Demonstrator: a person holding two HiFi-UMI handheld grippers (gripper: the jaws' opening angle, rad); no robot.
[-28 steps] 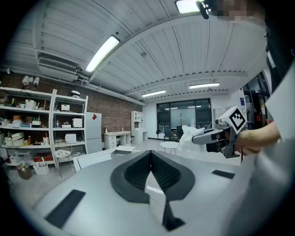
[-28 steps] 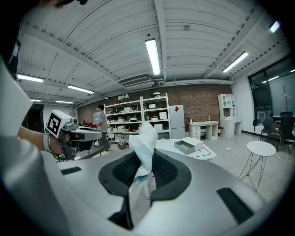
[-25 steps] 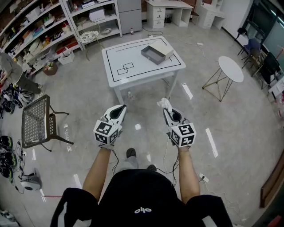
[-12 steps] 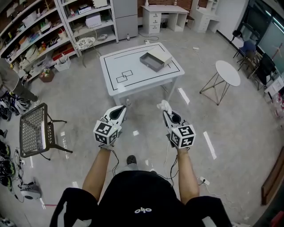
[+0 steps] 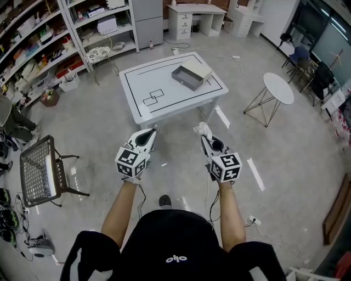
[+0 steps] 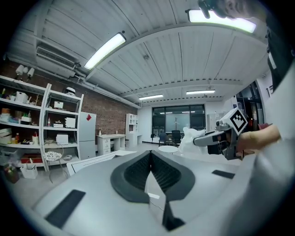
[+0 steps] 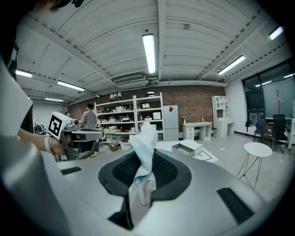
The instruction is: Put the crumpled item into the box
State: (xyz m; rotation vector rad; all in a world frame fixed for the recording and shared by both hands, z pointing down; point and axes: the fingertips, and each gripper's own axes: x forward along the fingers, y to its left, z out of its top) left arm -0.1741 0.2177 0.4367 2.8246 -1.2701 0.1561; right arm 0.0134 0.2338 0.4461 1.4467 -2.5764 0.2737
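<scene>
My right gripper [image 5: 204, 135] is shut on a crumpled white tissue [image 5: 203, 129], which sticks up from between its pads [image 7: 144, 152] in the right gripper view. My left gripper [image 5: 149, 134] is shut with nothing in it; its pads meet in the left gripper view [image 6: 150, 170]. Both are held at waist height over the floor, short of the white table [image 5: 159, 96]. The grey box [image 5: 186, 76] with its lid [image 5: 197, 68] beside it sits on the table's far right part, also small in the right gripper view [image 7: 189, 147].
A round white side table [image 5: 277, 88] stands right of the table. A mesh chair [image 5: 38, 170] is at the left. Shelves [image 5: 49, 38] line the back left, desks [image 5: 192, 13] the back wall. A person [image 7: 90, 120] stands by the shelves.
The table and box have come nearer and lower in the head view as I walked forward. Both grippers keep their pose; the tissue stays in the right one.
</scene>
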